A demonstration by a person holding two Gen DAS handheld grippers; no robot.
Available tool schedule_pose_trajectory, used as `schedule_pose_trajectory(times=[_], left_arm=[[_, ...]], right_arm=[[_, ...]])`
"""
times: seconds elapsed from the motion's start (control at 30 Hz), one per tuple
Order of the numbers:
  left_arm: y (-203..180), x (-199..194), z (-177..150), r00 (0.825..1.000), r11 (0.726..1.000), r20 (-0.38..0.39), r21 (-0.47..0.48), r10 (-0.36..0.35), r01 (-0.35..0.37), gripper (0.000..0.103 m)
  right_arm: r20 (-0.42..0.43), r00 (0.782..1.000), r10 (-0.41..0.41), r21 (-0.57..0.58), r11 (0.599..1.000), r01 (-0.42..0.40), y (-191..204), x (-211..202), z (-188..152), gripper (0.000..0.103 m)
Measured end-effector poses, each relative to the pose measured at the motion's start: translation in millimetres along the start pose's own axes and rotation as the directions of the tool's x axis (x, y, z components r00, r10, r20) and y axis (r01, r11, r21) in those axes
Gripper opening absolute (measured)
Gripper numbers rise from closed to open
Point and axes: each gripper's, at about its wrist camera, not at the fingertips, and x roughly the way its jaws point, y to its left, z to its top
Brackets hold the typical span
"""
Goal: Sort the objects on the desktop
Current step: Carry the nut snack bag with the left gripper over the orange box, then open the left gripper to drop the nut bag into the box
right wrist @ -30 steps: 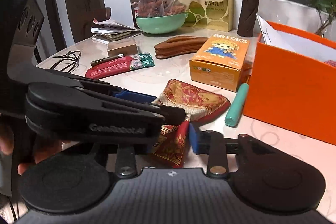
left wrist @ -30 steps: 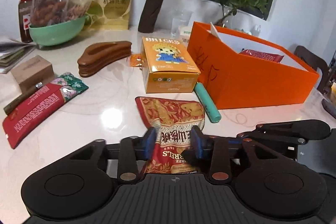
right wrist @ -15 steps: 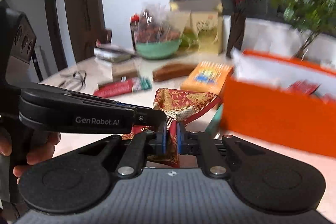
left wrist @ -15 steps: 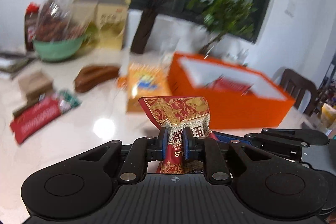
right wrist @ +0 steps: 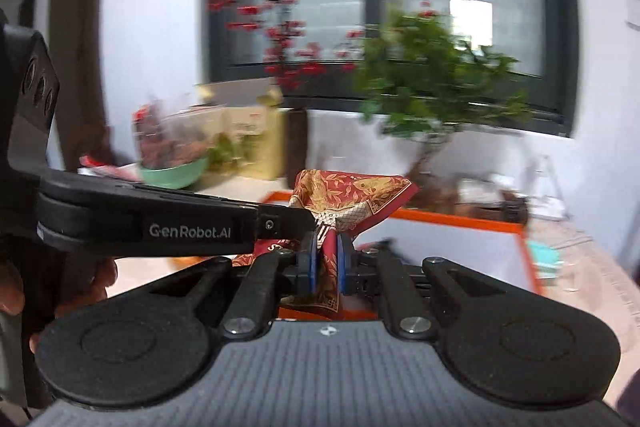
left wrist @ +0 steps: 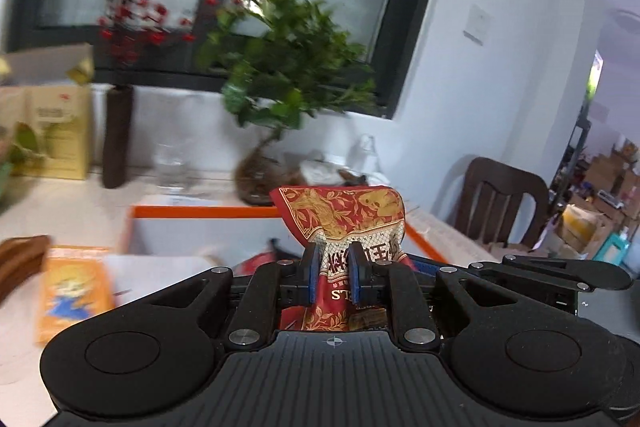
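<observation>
Left to right: yellow bricks box low on the table, now well behind. Left tongs clenched on the red-and-gold snack bag; right tongs clenched on the same bag's other edge. Both shut within the last second, from loose around the bag lying flat. Bag since lifted clear, carried between both, now above the near rim of the orange box. Judged: grasp done, drop into the box next.
</observation>
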Motion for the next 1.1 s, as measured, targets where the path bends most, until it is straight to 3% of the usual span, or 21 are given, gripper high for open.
schedule_pose_trajectory(times=[0.3,0.33,0.37,0.4,0.43,0.47,0.5,0.53,0.6,0.67,0.97,1.1], left_arm=[[-6.3,94.2,-7.8,0.996,0.999,-0.092,-0.035,-0.018,0.015,0.013],[-3.4,96.5,-8.5,0.995,0.999,-0.100,-0.036,-0.019,0.015,0.022],[-2.5,100.7,-9.6,0.994,0.999,-0.108,-0.038,-0.019,0.015,0.039],[-0.7,100.5,-10.4,0.994,0.999,-0.107,-0.043,-0.011,0.006,0.045],[0.1,98.8,-10.8,0.995,0.999,-0.098,-0.044,-0.007,0.003,0.065],[0.4,95.5,-11.2,0.997,0.999,-0.079,-0.040,0.026,-0.030,0.082],[1.2,90.1,-11.7,0.998,0.998,-0.047,-0.034,0.051,-0.052,0.091],[3.2,84.5,-11.0,0.999,0.998,-0.025,-0.034,0.044,-0.045,0.103],[5.8,74.9,-10.4,1.000,0.999,-0.001,-0.049,0.007,-0.008,0.103],[3.4,68.8,-9.4,1.000,0.999,-0.007,-0.036,0.008,-0.008,0.103],[-23.0,16.6,-22.5,0.996,0.994,0.046,0.080,0.070,-0.074,0.103],[-30.5,-19.0,-35.3,0.987,0.983,0.083,0.110,0.138,-0.147,0.103]], right_arm=[[-0.063,0.998,-0.024,0.085,0.996,0.029,-71.5,48.9,-24.1,0.012],[-0.068,0.997,-0.026,0.090,0.995,0.032,-73.8,50.0,-26.8,0.012],[-0.071,0.997,-0.028,0.093,0.995,0.034,-77.2,53.4,-29.2,0.016],[-0.072,0.997,-0.036,0.093,0.995,0.042,-78.5,54.6,-29.9,0.022],[-0.066,0.997,-0.049,0.094,0.994,0.055,-78.8,52.9,-31.8,0.027],[-0.055,0.996,-0.072,0.097,0.992,0.078,-80.3,51.7,-33.4,0.046],[-0.044,0.995,-0.093,0.097,0.991,0.097,-81.4,49.0,-33.5,0.060],[-0.036,0.994,-0.103,0.096,0.990,0.106,-82.6,46.7,-34.4,0.067],[-0.015,0.994,-0.105,0.099,0.989,0.106,-84.1,40.6,-36.1,0.085],[0.000,0.993,-0.117,0.089,0.989,0.117,-81.6,35.0,-36.0,0.093],[0.020,0.993,-0.118,0.036,0.992,0.118,-50.5,-0.2,-29.6,0.101],[0.022,0.992,-0.124,0.002,0.992,0.124,-28.8,-25.7,-33.4,0.103]])
